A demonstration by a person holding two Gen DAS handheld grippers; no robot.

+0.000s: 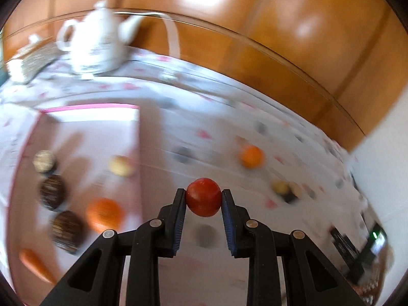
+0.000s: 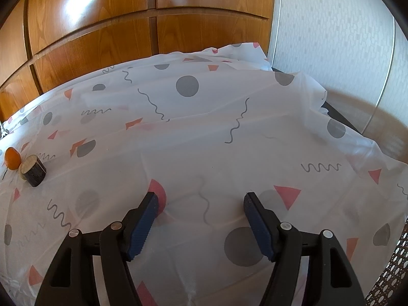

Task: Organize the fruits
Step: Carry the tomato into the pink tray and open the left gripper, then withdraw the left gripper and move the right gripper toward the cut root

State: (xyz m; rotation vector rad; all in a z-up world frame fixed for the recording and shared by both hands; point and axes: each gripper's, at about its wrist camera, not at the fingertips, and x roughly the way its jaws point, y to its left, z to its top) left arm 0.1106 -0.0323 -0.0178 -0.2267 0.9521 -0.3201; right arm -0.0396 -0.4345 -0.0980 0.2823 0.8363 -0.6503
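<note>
My left gripper [image 1: 203,196] is shut on a red tomato-like fruit [image 1: 203,196] and holds it above the table; the left wrist view is motion-blurred. To its left lies a pink tray [image 1: 76,125] holding an orange fruit [image 1: 104,214], an orange carrot-like piece [image 1: 35,265], a pale round fruit [image 1: 119,165] and several dark round log-like pieces [image 1: 52,195]. Another orange [image 1: 251,156] lies on the cloth to the right. My right gripper [image 2: 200,204] is open and empty over the patterned tablecloth. An orange [image 2: 12,158] and a small log piece [image 2: 33,170] sit at far left in the right wrist view.
A white teapot [image 1: 95,40] and a woven box [image 1: 35,56] stand at the table's back left. A small dark-and-pale piece [image 1: 284,190] lies on the cloth to the right. Wooden cabinet doors [image 2: 153,25] back the table. The table edge falls away at right [image 2: 339,117].
</note>
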